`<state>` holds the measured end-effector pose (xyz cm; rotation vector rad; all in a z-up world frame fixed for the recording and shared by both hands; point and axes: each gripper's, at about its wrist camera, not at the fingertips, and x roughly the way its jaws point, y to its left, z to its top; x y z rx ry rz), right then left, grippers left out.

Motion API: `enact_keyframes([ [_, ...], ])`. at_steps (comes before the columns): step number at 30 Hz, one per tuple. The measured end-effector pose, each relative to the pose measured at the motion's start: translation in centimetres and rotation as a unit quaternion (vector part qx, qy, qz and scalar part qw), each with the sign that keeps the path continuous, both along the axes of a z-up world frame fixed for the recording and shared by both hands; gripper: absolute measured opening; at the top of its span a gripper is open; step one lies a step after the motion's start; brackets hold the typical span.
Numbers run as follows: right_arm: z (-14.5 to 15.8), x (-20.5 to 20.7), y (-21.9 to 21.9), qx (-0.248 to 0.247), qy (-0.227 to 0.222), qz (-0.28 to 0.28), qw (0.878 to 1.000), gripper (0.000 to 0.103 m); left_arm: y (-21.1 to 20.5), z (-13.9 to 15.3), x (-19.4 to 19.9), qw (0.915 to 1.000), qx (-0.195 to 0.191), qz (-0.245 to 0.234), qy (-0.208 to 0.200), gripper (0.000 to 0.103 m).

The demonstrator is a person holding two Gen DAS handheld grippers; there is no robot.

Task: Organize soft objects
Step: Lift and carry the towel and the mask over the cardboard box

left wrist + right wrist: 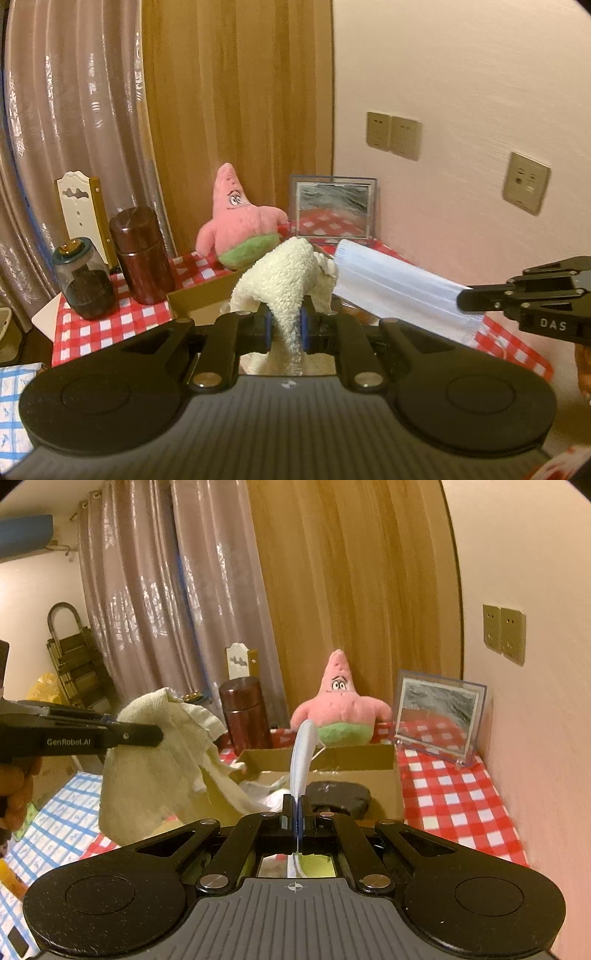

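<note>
Nearest the lens in the left wrist view, the left gripper (pixel 286 325) has its jaws drawn close and clamped on a fold of the cream terry towel (pixel 288 280), which bunches up above the pads and hangs clear of the surface; the right wrist view shows the same towel draped down from those fingers at the left of frame. Right gripper (pixel 297 812): jaws fully closed on the edge of a pale blue face mask (pixel 303 753), which stands up edge-on from the pads; from the left wrist view the mask extends as a flat pleated sheet from that gripper toward the towel, its far end just beside it. Below and beyond both items sits an open cardboard box (pixel 391 760) on a red-and-white checked cloth (pixel 454 794), with white soft items and a dark object inside. Behind the box, a pink star-shaped plush toy (pixel 341 709) sits upright against a wooden panel (pixel 351 572). A framed picture (pixel 437 716) stands to its right, near the wall. A dark cylindrical container (pixel 142 254) and a lidded glass jar (pixel 83 280) stand to the left on the cloth.
</note>
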<state>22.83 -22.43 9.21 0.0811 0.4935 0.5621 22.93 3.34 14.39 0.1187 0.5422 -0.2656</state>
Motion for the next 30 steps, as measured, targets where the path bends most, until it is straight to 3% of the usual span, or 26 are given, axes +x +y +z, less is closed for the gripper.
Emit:
enact_keyframes([
  [16,-2.0,12.6,3.1,-0.005,0.008,-0.012,1.0,0.001,2.0,-2.2,12.3,0.9995,0.022,0.02,0.01,0.012],
  [30,-6.9,19.8,6.0,-0.024,0.055,-0.004,0.998,0.001,3.1,-8.5,20.0,0.9974,0.043,0.035,0.047,0.012],
])
